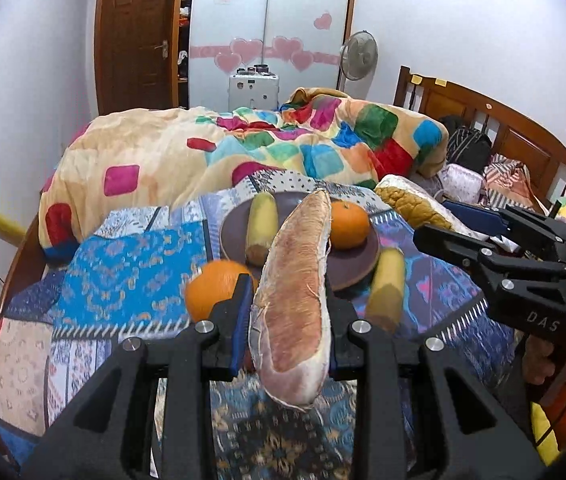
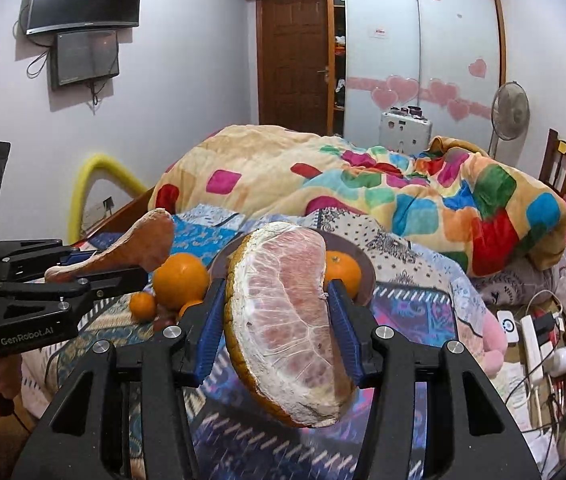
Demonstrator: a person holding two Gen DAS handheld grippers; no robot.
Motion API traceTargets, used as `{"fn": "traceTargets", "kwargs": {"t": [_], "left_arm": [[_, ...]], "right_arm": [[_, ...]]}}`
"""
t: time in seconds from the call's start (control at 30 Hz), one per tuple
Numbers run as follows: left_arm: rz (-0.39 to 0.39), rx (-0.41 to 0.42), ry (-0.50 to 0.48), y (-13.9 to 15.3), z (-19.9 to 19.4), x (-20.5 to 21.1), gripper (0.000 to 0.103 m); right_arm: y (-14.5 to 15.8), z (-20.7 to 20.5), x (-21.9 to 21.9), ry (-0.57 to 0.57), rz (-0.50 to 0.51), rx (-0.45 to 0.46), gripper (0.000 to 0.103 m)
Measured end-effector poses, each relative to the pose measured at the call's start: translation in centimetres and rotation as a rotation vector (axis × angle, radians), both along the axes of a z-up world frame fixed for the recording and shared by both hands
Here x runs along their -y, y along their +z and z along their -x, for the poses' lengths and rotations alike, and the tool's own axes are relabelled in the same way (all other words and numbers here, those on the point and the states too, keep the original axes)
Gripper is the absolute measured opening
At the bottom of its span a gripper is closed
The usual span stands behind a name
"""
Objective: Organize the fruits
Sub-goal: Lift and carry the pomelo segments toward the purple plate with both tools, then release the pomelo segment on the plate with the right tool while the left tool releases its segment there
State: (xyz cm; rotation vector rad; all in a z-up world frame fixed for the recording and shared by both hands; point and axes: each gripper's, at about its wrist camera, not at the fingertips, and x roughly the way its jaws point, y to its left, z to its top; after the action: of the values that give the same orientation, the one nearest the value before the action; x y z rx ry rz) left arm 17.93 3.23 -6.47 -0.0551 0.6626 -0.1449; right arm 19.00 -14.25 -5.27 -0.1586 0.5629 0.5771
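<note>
Bedroom, left wrist view: on the patterned quilt (image 1: pixel 123 280) a dark plate (image 1: pixel 357 264) holds a banana (image 1: pixel 261 226) and an orange (image 1: pixel 349 224). Left gripper (image 1: pixel 291 300) pinches a thin pomelo wedge (image 1: pixel 295 296) above it.

Right wrist view: right gripper (image 2: pixel 279 312) pinches a thick pomelo slice (image 2: pixel 283 344) over that plate (image 2: pixel 367 276); oranges (image 2: pixel 181 280) lie beside it.

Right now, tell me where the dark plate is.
In the left wrist view the dark plate lies on the patchwork bedspread at centre, behind the pomelo segment in the left gripper, holding an orange.
</note>
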Motion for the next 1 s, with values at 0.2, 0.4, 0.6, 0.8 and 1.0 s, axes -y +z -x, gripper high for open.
{"fn": "traceTargets", "kwargs": {"t": [0.2, 0.4, 0.6, 0.8, 1.0], "left_arm": [[-0.029, 0.007, 0.013, 0.0, -2.8, -0.3, 0.03], [-0.022, -0.01, 0.025, -0.7, -5.5, -1.2, 0.03], [-0.006, -0.055, 0.035, -2.0, -7.7, -2.4, 0.03], [-0.004, -0.079, 0.038, -2.9, -9.1, -3.0, 0.03], [0.0, -0.101, 0.034, -3.3, -9.8, -2.7, 0.03]], "right_arm": [[0.5, -1.8, -1.0, 0.0, -0.004, 0.016, 0.047], [-0.2, -4.5, -2.5, -0.026, 0.015, -0.005, 0.047], [-1.8, -7.3, -4.0, -0.036, 0.051, -0.057, 0.047], [-2.7, -9.8, -5.0, -0.035, 0.039, -0.135, 0.048], [-2.1, -10.5, -4.9, -0.044, 0.008, -0.151, 0.052]]}}
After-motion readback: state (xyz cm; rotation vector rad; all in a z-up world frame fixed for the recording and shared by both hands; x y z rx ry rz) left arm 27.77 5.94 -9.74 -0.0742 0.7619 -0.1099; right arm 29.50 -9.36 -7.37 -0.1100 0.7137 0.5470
